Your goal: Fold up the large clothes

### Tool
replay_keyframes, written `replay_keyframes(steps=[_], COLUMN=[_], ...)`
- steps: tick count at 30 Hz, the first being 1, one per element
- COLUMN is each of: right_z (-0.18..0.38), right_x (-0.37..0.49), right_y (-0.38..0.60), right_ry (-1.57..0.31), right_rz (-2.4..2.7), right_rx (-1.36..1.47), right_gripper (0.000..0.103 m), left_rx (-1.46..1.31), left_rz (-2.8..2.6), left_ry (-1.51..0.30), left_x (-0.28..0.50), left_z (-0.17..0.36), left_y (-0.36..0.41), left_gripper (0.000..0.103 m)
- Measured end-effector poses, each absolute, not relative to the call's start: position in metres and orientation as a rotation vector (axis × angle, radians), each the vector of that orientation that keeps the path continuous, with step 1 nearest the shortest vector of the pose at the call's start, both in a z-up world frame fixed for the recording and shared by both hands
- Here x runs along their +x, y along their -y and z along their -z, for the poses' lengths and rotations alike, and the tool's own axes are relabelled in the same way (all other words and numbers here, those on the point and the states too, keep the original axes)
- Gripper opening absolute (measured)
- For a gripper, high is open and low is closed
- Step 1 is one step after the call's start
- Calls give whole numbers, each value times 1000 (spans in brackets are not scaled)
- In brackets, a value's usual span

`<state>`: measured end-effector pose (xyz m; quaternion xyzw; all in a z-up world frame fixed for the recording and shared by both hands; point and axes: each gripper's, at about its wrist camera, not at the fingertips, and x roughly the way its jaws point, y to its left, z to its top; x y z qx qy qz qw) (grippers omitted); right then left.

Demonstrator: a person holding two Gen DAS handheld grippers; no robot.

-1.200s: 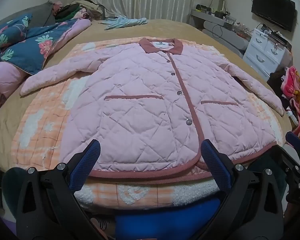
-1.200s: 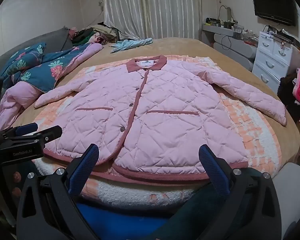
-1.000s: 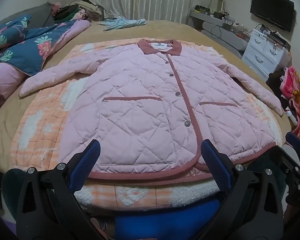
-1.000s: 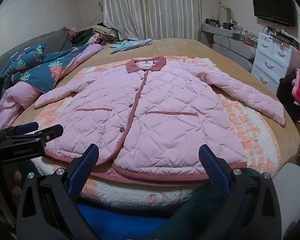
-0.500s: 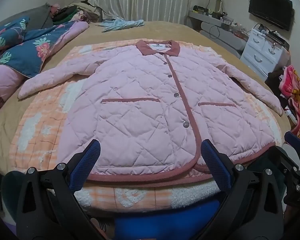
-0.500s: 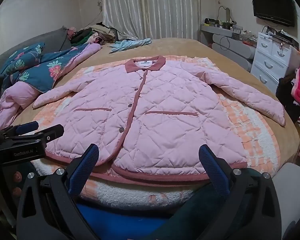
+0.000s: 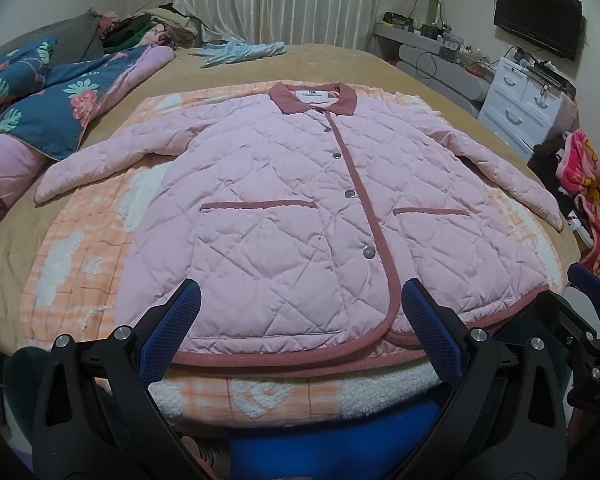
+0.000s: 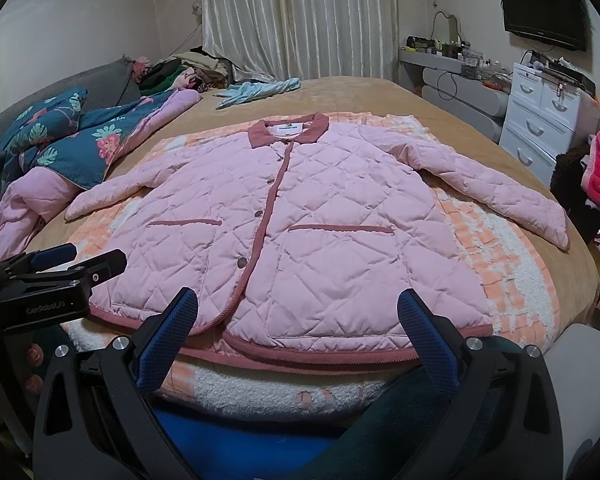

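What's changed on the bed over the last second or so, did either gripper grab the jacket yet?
Nothing has been grabbed. The left gripper and right gripper both stay open near the hem of the pink jacket; the left view has only drifted slightly. The jacket lies flat and buttoned, sleeves spread, on the orange blanket, as before.

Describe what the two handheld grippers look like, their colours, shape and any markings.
Both match: the left gripper and right gripper have glossy black plastic frames with triangular cut-outs and silver screws, each carrying two fingers faced with textured blue pads. Seen from the right wrist camera, the left gripper's side bears small white lettering that looks like "GenRobot.AI". No cables or sleeves are visible.
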<state>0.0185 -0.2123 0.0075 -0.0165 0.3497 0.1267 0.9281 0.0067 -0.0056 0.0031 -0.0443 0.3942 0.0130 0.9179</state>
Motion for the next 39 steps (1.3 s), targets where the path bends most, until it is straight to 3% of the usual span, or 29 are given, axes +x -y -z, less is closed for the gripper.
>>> replay_keyframes(steps=[39], right_z=[-16], right_x=[50], right_y=[210], right_ry=[-728], right_rz=[-248], right_rx=[-59], right_gripper=[99], left_rx=[-98], left_rz=[-9], left_ry=[-858], left_x=[43], left_z=[4], left_y=[2], left_gripper=[94])
